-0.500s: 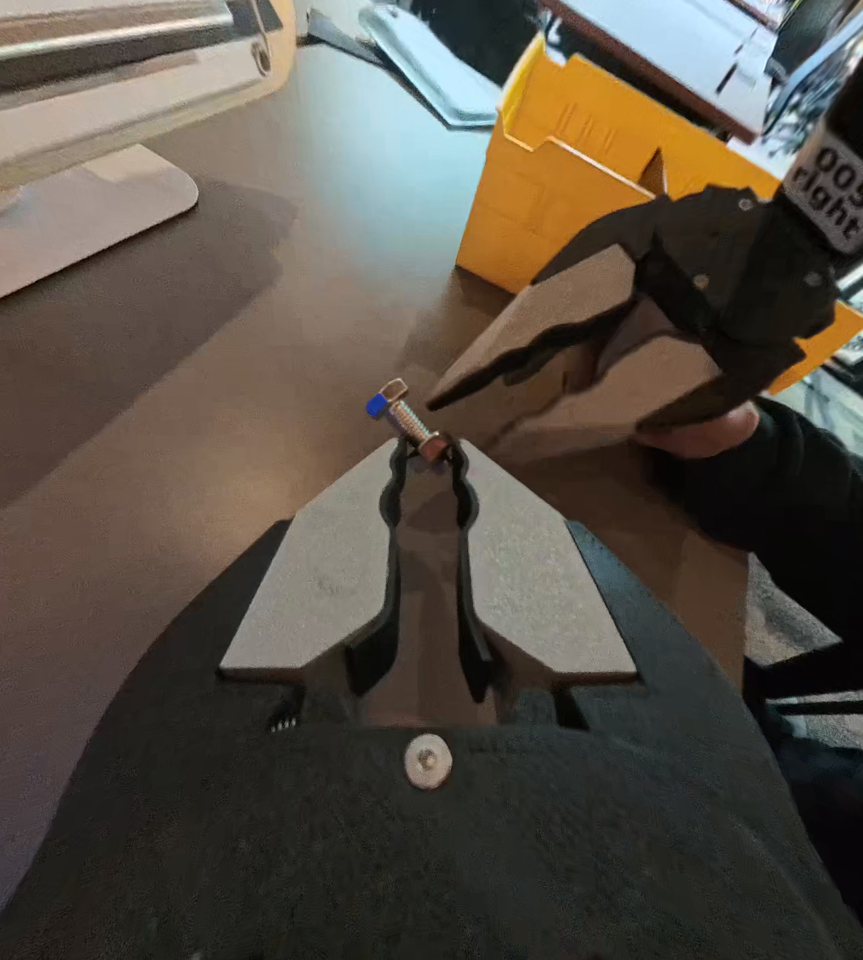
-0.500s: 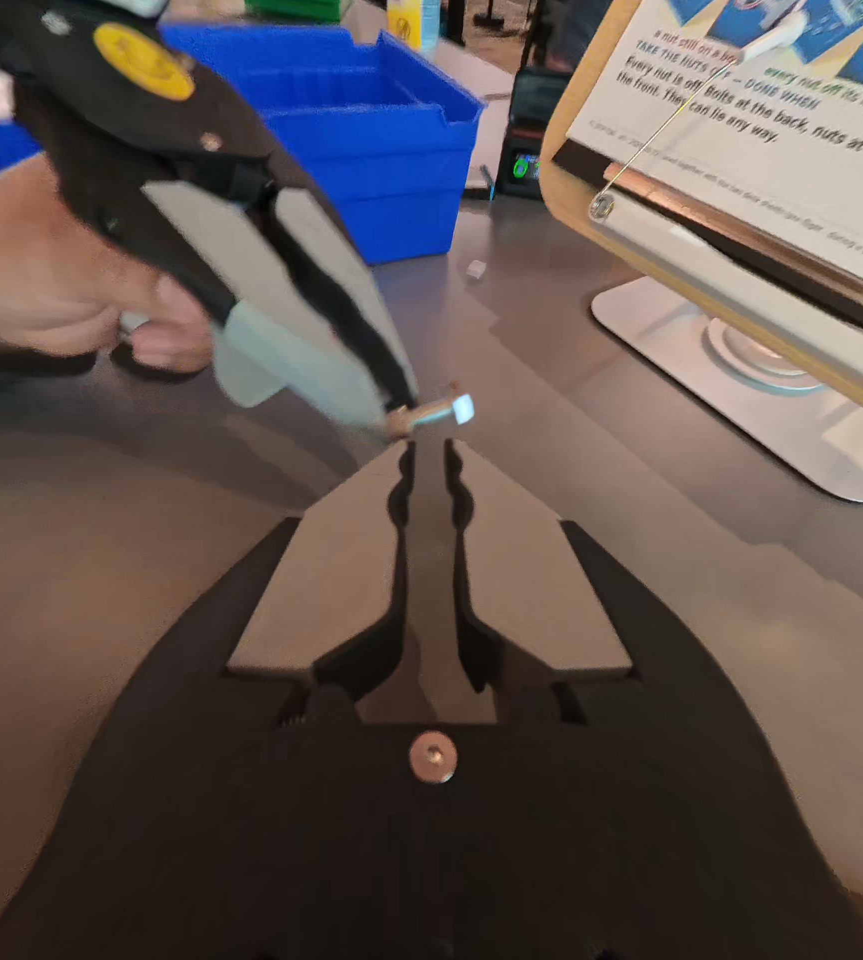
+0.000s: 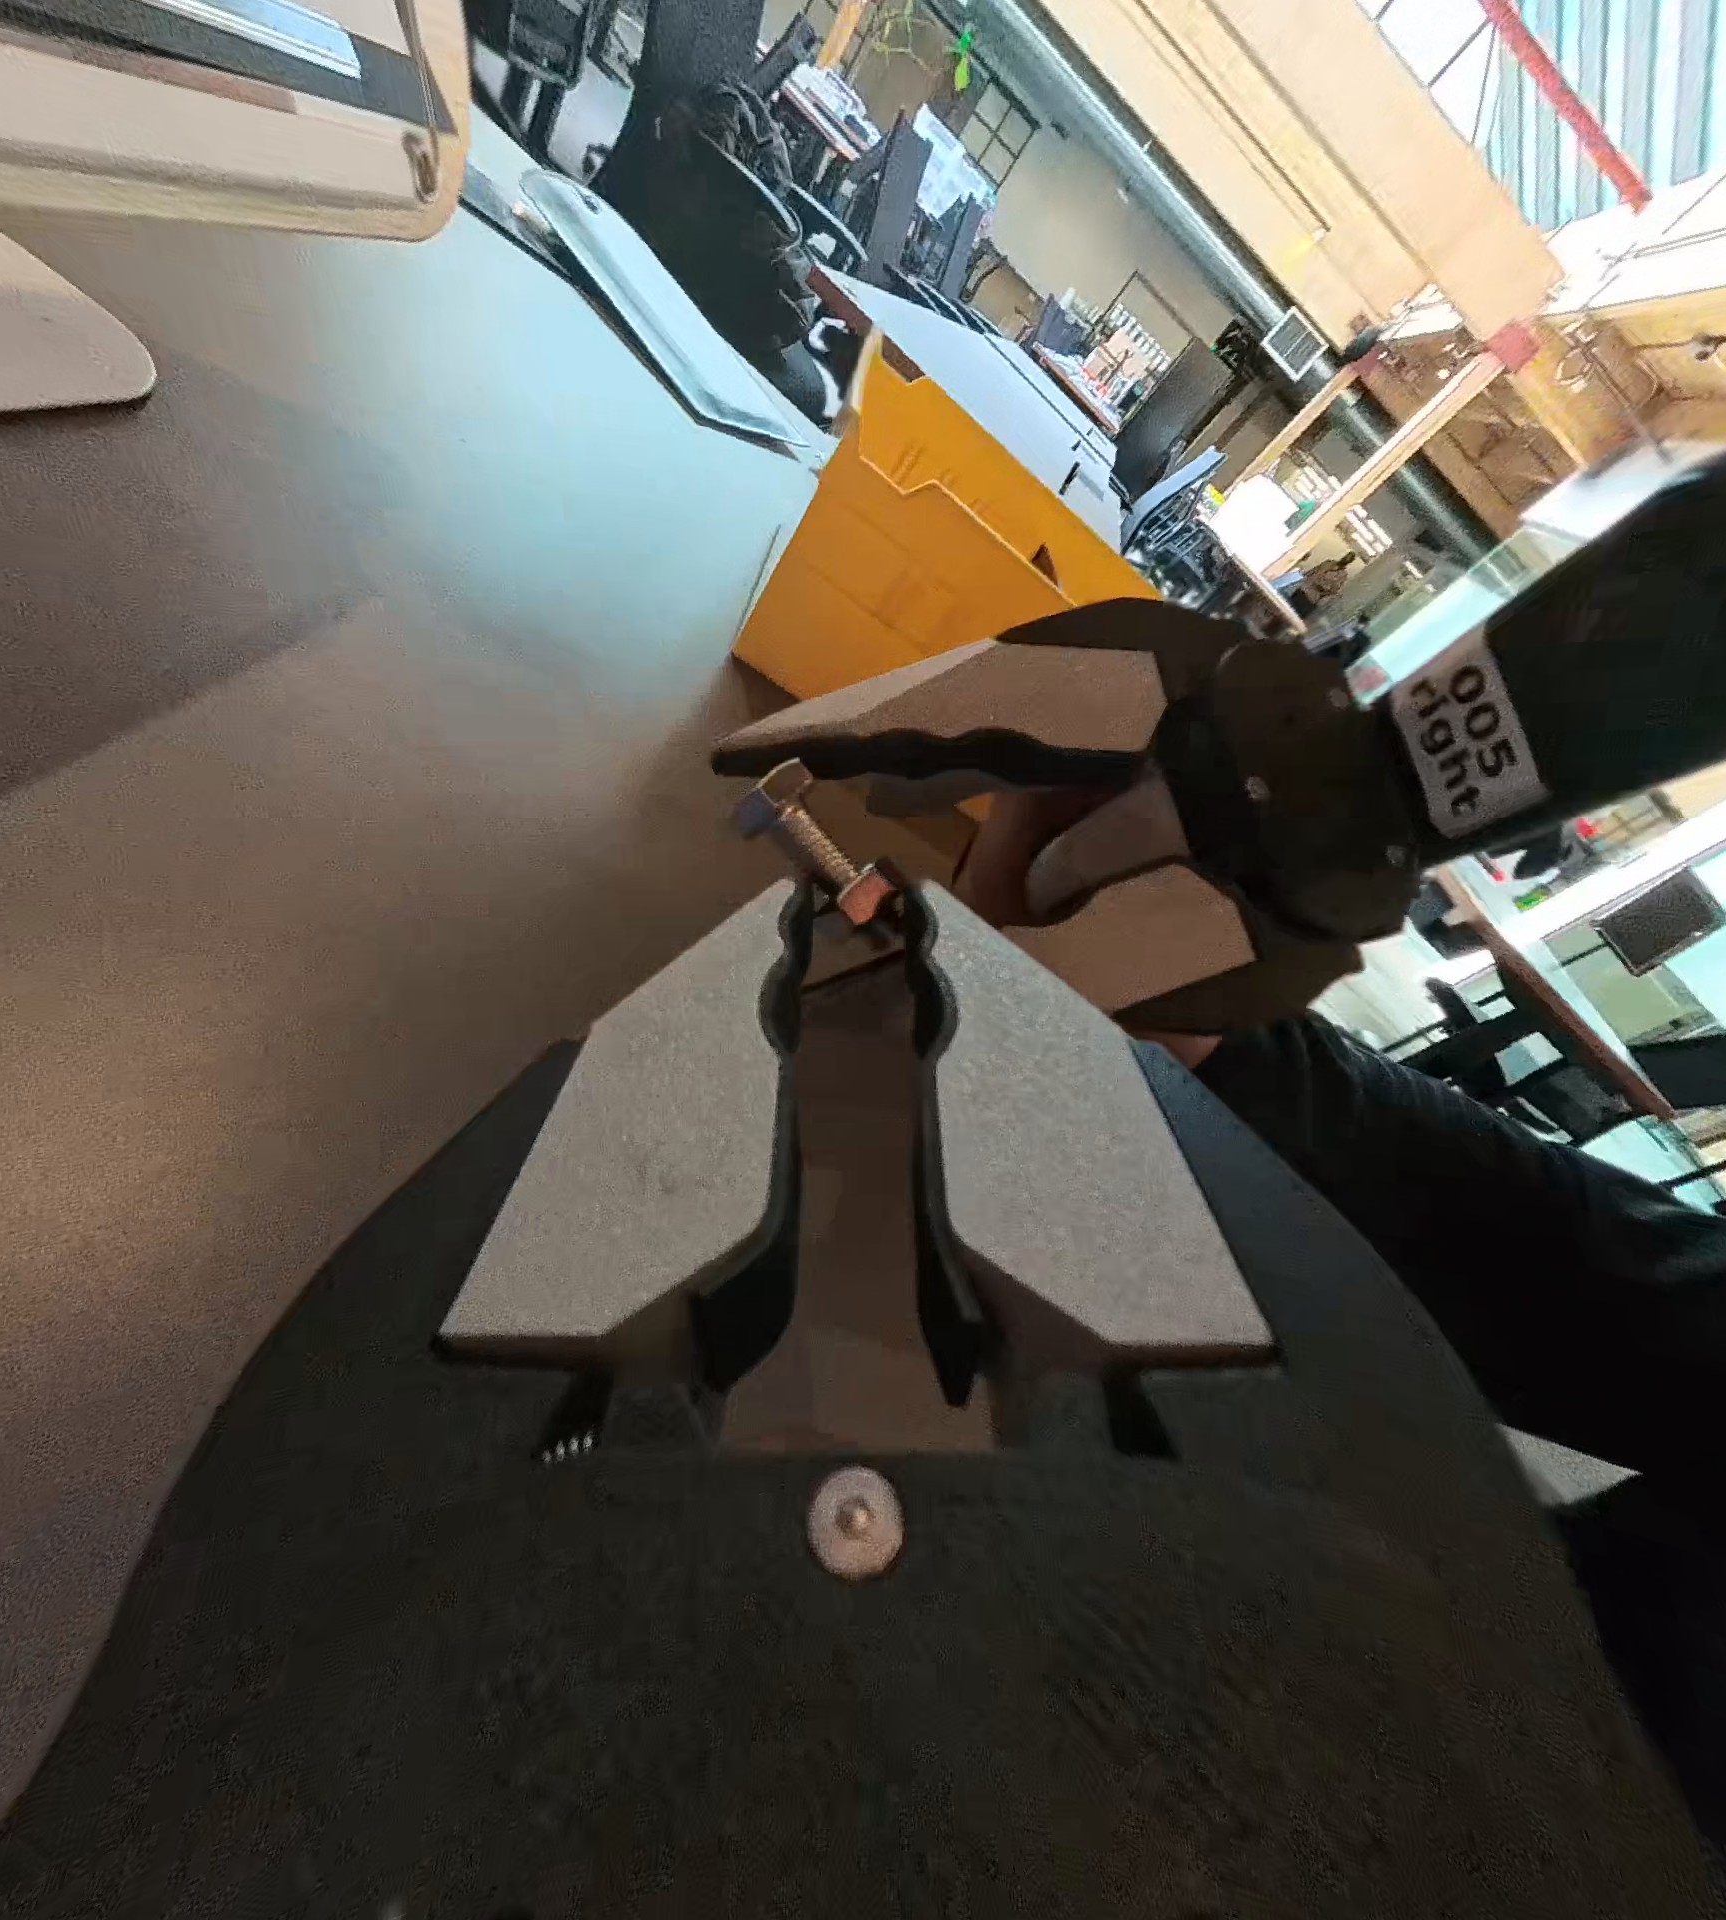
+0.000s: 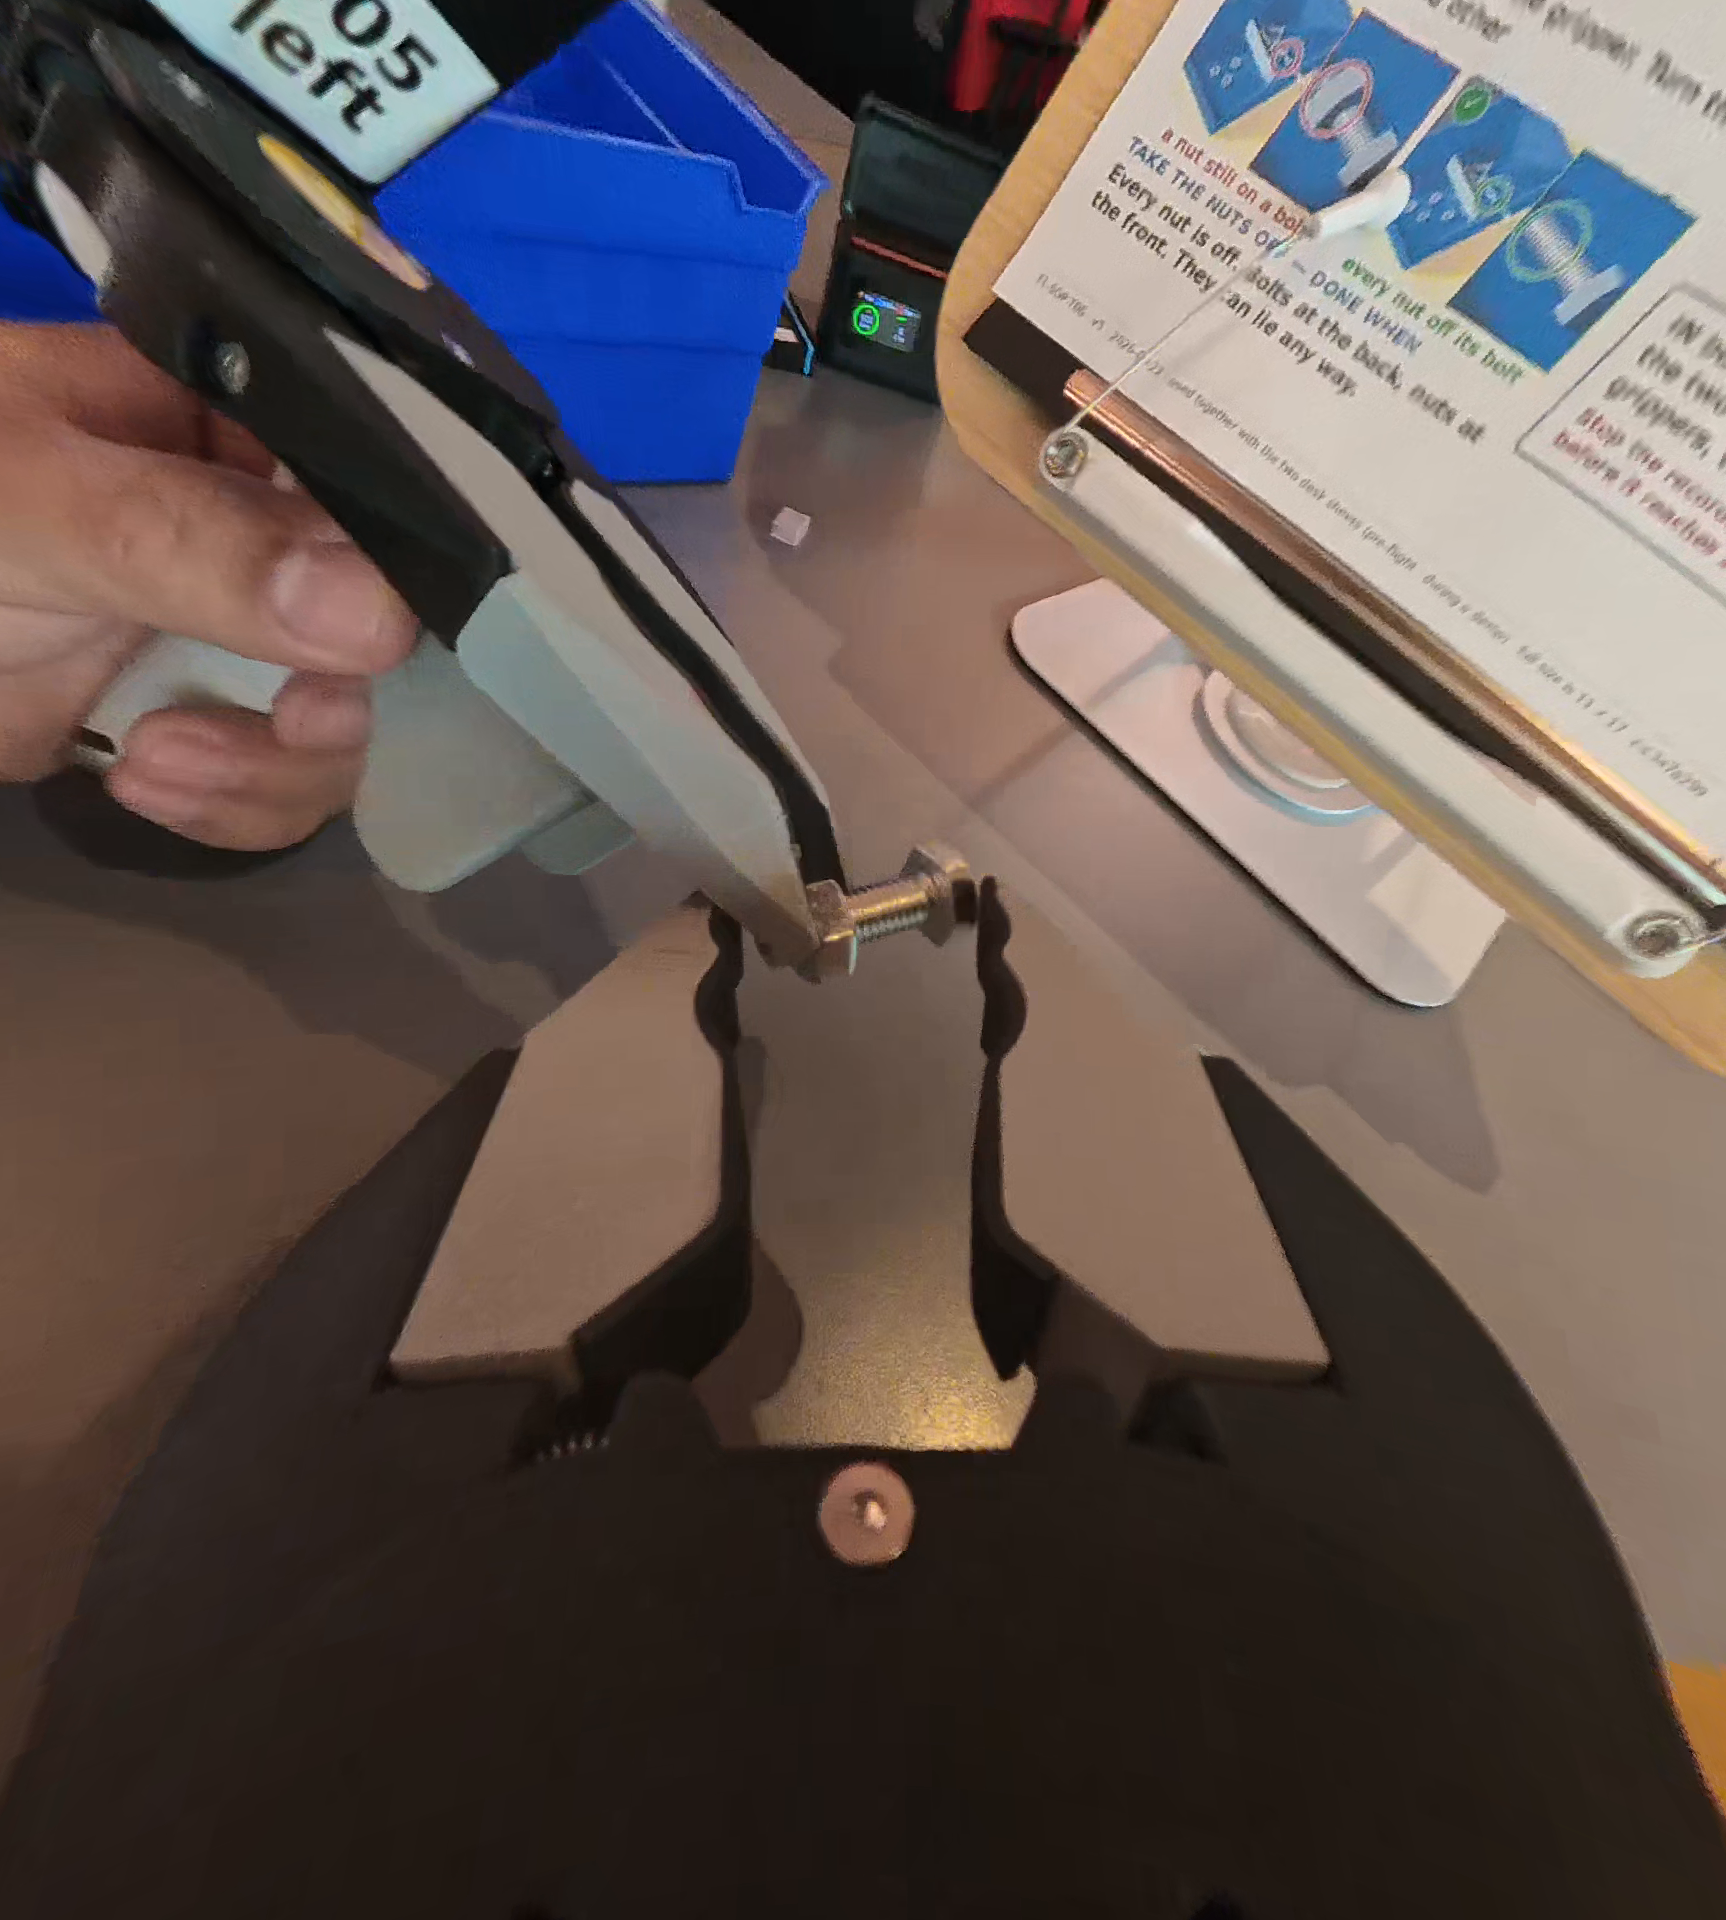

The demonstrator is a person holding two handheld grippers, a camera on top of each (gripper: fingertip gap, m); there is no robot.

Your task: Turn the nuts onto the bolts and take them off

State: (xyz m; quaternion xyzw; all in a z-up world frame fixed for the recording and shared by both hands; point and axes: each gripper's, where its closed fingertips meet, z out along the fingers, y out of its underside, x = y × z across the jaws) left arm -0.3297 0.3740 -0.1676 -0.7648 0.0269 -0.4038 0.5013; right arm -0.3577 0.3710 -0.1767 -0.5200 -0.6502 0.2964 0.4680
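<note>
Where two tools meet: one bolt (image 3: 805, 844), one nut (image 4: 940, 891).

Each hand-held gripper is built on a broad, matt black, textured plastic body shaped like a spread wing, with a single round silver screw set at its centre line. The left gripper (image 3: 856, 902) and the right gripper (image 4: 854, 920) each carry two flat grey wedge-shaped fingers (image 3: 677, 1132), lined on their inner edges with wavy black rubber pads (image 4: 994, 997). A small coiled spring is seen beside the left finger root of each. A white label with black printing is fixed to each black handle, and a yellow round sticker (image 4: 319, 192) is seen on the left one. A black long sleeve (image 3: 1565, 1299) is worn on the right arm.
</note>
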